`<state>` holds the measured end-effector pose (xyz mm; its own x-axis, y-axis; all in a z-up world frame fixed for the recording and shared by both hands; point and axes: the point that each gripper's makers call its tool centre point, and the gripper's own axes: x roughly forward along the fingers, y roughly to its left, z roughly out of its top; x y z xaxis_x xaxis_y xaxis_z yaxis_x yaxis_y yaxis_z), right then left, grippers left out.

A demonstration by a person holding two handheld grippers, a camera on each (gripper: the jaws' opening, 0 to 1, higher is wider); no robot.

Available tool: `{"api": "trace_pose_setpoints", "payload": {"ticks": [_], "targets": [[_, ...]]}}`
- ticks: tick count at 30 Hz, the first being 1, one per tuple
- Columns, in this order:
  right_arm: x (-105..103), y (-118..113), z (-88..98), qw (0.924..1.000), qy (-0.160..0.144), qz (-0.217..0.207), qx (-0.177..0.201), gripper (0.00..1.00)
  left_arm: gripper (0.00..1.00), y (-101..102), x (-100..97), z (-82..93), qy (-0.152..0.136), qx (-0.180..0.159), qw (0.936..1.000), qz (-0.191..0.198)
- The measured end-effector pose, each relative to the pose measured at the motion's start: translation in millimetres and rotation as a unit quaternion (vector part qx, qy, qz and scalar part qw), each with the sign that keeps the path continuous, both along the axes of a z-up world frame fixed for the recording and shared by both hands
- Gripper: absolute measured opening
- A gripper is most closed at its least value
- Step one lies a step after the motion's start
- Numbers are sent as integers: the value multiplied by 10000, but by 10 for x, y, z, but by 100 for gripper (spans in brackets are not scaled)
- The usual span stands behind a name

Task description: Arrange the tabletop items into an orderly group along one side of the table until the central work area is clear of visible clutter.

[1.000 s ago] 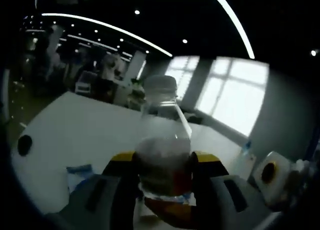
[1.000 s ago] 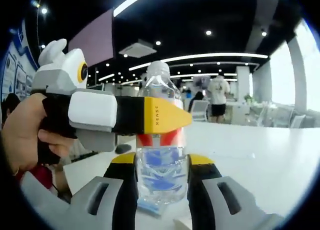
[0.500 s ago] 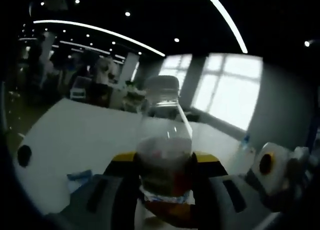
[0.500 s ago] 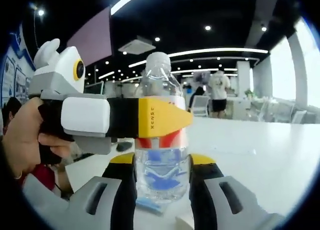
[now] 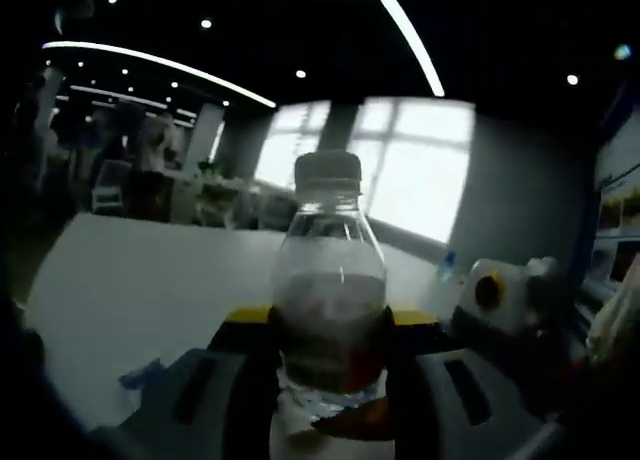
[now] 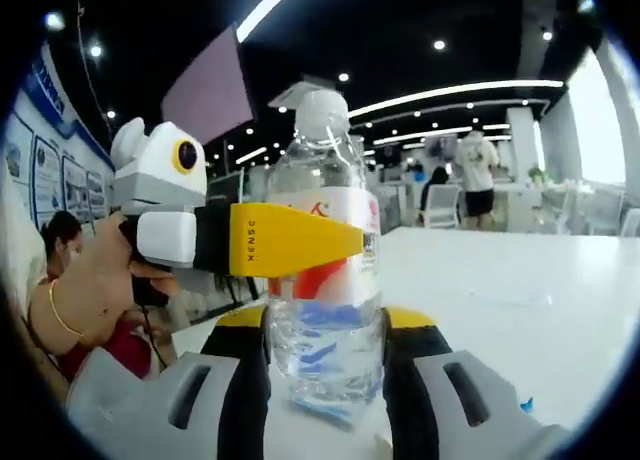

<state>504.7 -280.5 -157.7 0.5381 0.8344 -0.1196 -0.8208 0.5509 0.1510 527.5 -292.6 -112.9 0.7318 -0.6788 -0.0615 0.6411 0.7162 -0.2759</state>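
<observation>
Bottle of clear, ribbed plastic stands upright on the white table, pinched from two directions at once. Its shoulders slope smoothly up to a pale screw cap, and a glossy label with red and blue print wraps the middle; water shows through the lower wall.

In the left gripper view the scene is dim. At far left the matte white table runs back toward bright windows, with a small blue scrap lying on it near the gripper. At centre, the left gripper has its yellow-tipped black pads pressed against both sides of the bottle, clamped on its lower body. At right the other tool appears as a boxy white and grey housing just beside the bottle.

In the right gripper view, at left a person's hand with a thin bracelet holds the left tool, whose long wedge-shaped yellow jaw lies flat across the front of the label. At centre the right gripper closes its own yellow and black pads on the bottle's base, both pads touching the plastic. At right the smooth tabletop stretches away, with a tiny blue fleck near its near edge.
</observation>
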Motion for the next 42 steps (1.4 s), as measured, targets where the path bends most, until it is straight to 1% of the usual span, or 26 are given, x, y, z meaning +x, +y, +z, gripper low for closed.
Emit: {"api": "trace_pose_setpoints", "payload": {"ticks": [3,5,6,7,8,9,10,11,12,13,14,15,17,18,20,22,24,26,29,33,37,40,42], "targets": [[-63,-32,34,9989,190,334,277,42,39,1,-47,20,-21,32,9996,-282],[-94,-60,54,9974,318,485,432,42,39,-2,-76,40,-38,-15,9990,-435],[-131,-65,72,9959,335,677,500,42,39,-1,-94,59,-37,-73,9987,-509],[-150,-77,66,9947,454,747,539,41,39,-3,-105,71,-31,-116,9983,-562],[-146,-100,83,9944,413,793,564,41,39,-28,-145,88,-63,-135,9971,-743],[-201,-86,106,9924,362,1004,614,42,39,-18,-140,95,-42,-156,9969,-772],[-267,-73,140,9880,506,1210,815,45,39,-34,-162,104,-64,-137,9960,-878],[-296,-72,152,9854,619,1298,911,49,39,-55,-190,101,-66,-105,9951,-981],[-330,-76,177,9832,553,1446,971,50,39,-73,-211,111,-87,-109,9943,-1061],[-340,-88,182,9823,541,1483,1005,50,39,-97,-240,124,-135,-95,9929,-1176],[-329,-111,171,9826,569,1448,1010,48,39,-103,-257,133,-126,-112,9923,-1230],[-348,-129,180,9813,544,1522,1048,47,39,-118,-291,156,-177,-125,9905,-1354],[-377,-147,203,9778,638,1620,1167,45,39,-132,-320,172,-184,-145,9891,-1451],[-390,-161,222,9764,646,1660,1217,45,39,-149,-345,185,-234,-138,9875,-1550],[-416,-166,234,9754,624,1733,1216,44,39,-178,-388,202,-282,-123,9848,-1707],[-445,-151,232,9741,621,1814,1202,44,39,-220,-437,235,-329,-196,9815,-1876],[-488,-128,217,9727,635,1904,1164,44,39,-240,-459,244,-329,-219,9800,-1952],[-504,-117,209,9723,626,1933,1154,42,39,-282,-502,249,-347,-184,9768,-2107],[-513,-122,189,9725,618,1957,1100,41,39,-300,-533,232,-348,-77,9749,-2200],[-530,-116,177,9721,601,2003,1064,40,39,-300,-552,220,-339,-69,9735,-2261],[-541,-97,186,9728,517,1986,1075,39,39,-291,-569,230,-391,-56,9717,-2331],[-558,-79,169,9735,399,2020,995,38,39,-298,-602,215,-483,93,9685,-2440],[-573,-69,151,9735,367,2044,954,38,39,-304,-619,202,-496,156,9674,-2479]]}}
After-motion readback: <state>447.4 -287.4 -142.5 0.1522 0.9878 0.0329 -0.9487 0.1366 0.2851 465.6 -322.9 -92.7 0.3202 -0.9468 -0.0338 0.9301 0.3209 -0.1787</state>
